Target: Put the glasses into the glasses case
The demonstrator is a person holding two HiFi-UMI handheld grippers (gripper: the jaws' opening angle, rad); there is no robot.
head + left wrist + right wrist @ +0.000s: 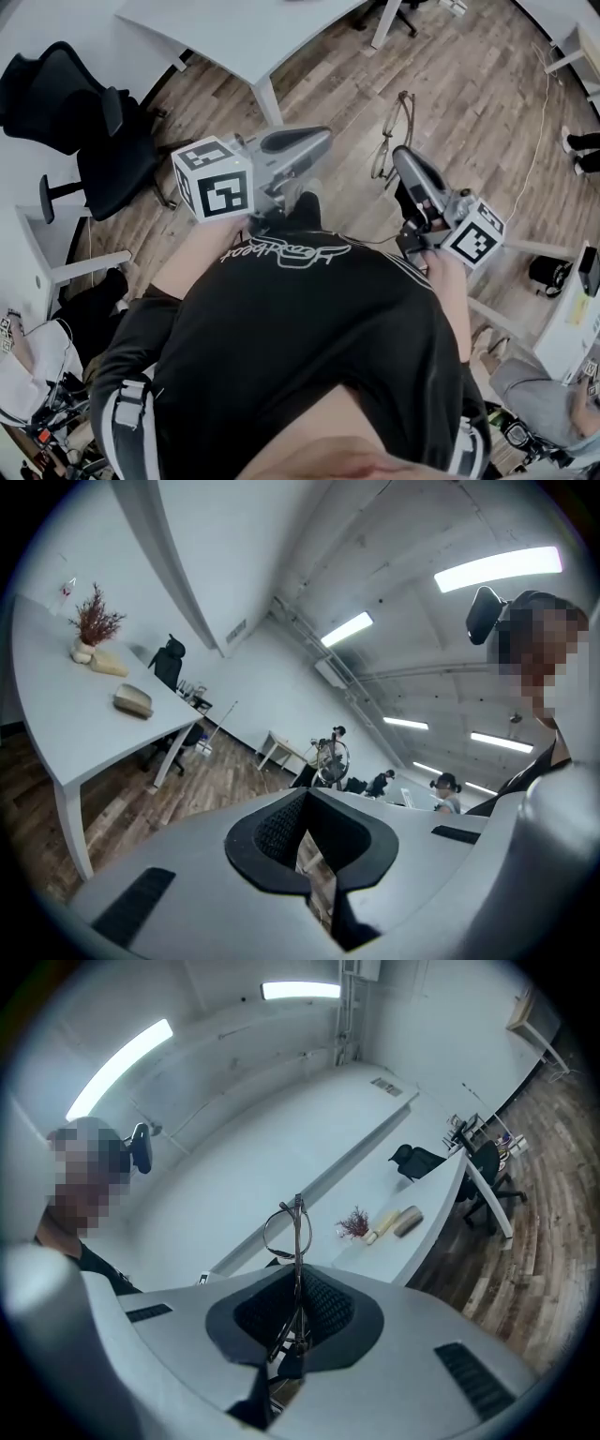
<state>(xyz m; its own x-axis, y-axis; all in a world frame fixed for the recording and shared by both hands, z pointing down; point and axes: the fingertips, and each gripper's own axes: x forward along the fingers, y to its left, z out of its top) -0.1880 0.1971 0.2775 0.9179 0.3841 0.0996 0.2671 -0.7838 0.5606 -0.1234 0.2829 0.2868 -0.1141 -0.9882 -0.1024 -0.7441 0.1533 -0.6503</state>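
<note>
Right tongs: clenched on the glasses. The pads pinch the thin lower wires, which seem to be the folded arms.
Left tongs: pressed together with nothing between them. Only a narrow slit stays, and the floor shows through it.
Glasses: they stand out beyond the tips of the right tongs, with the round lens rims farthest from the pads. They hang in the air over the wooden floor, in front and a little to the right of the left tongs.
Glasses case: probably the tan oblong thing on the white desk, far ahead of both tongs, near a small vase with dried twigs. I cannot tell if it is open or closed.
Handling: the frame looks very light, thin and easy to bend, and the lenses are smooth and scratch easily. I judge that a soft grip on the arms or near the hinge is safest, never on the lenses.
Risk: with so little metal in the pads, the glasses may turn or slip.
</note>
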